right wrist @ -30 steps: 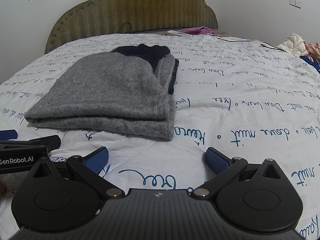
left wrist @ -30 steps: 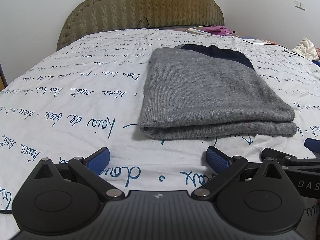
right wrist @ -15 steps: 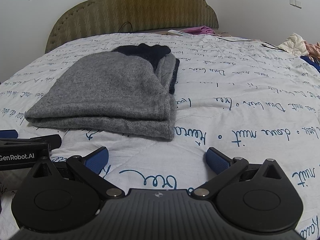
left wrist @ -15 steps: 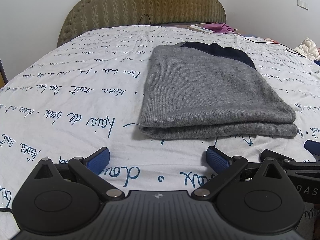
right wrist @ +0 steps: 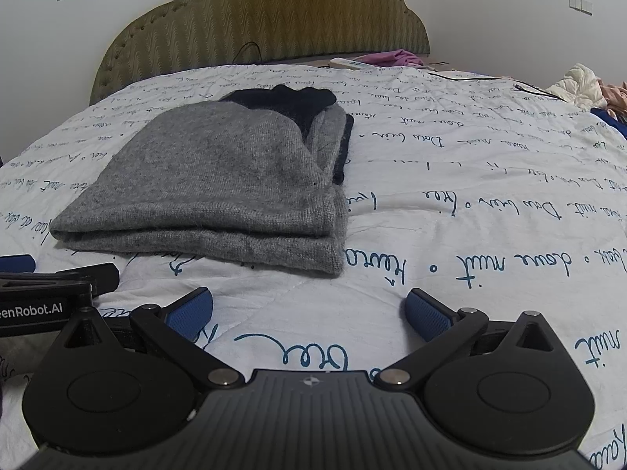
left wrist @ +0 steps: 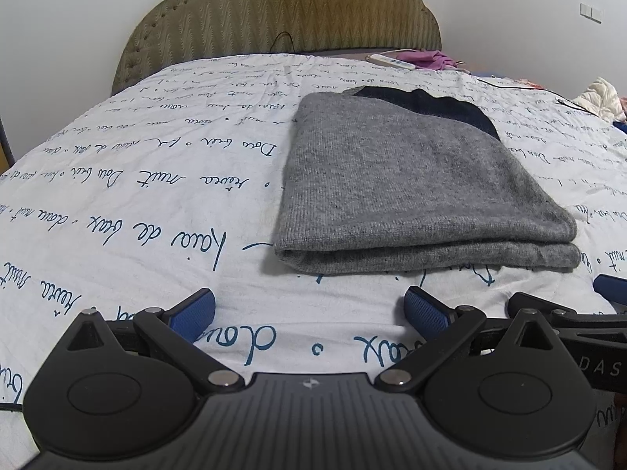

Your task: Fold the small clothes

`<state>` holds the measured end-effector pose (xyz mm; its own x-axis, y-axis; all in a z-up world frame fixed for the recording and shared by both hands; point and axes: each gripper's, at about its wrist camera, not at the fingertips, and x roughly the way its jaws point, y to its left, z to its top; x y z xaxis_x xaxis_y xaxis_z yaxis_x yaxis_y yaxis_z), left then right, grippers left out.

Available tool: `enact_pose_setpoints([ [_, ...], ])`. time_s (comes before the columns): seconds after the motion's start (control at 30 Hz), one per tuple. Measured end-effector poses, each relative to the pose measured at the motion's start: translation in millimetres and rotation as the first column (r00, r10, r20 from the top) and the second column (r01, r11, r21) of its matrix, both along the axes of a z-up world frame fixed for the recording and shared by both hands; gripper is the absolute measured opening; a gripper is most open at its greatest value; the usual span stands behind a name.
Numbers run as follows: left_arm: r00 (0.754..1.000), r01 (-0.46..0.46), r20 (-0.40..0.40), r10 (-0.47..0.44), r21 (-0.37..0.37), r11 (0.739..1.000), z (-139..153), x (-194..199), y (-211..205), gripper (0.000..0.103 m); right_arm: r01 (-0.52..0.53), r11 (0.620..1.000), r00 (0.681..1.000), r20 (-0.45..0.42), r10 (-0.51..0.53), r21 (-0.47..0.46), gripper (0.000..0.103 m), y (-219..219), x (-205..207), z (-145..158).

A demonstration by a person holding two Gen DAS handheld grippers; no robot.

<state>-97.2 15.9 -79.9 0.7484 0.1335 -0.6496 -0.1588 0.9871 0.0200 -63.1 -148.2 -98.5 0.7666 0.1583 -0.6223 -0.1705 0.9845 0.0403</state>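
One folded sweater [left wrist: 415, 180], two open tongs [left wrist: 309, 309] [right wrist: 309, 313].

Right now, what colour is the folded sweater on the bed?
The folded sweater is mostly grey knit with a dark navy part at the far end, clearest in the right wrist view.

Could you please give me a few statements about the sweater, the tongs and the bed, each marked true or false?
1. The grey sweater lies folded on the bed. True.
2. The left tongs grip the sweater. False: they are open, short of it.
3. The right tongs are open and empty. True.
4. The sweater hangs over the headboard. False: it lies on the bedspread.
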Motion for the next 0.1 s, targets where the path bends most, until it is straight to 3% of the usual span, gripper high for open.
enact_pose_setpoints([
  [0.1,1.000,-0.010,-0.004,0.010,-0.003,1.000,1.2,-1.0,0.6,0.103,0.000,1.000,1.000,0.000,0.000,-0.001,0.103,-0.1,0.1,0.0],
])
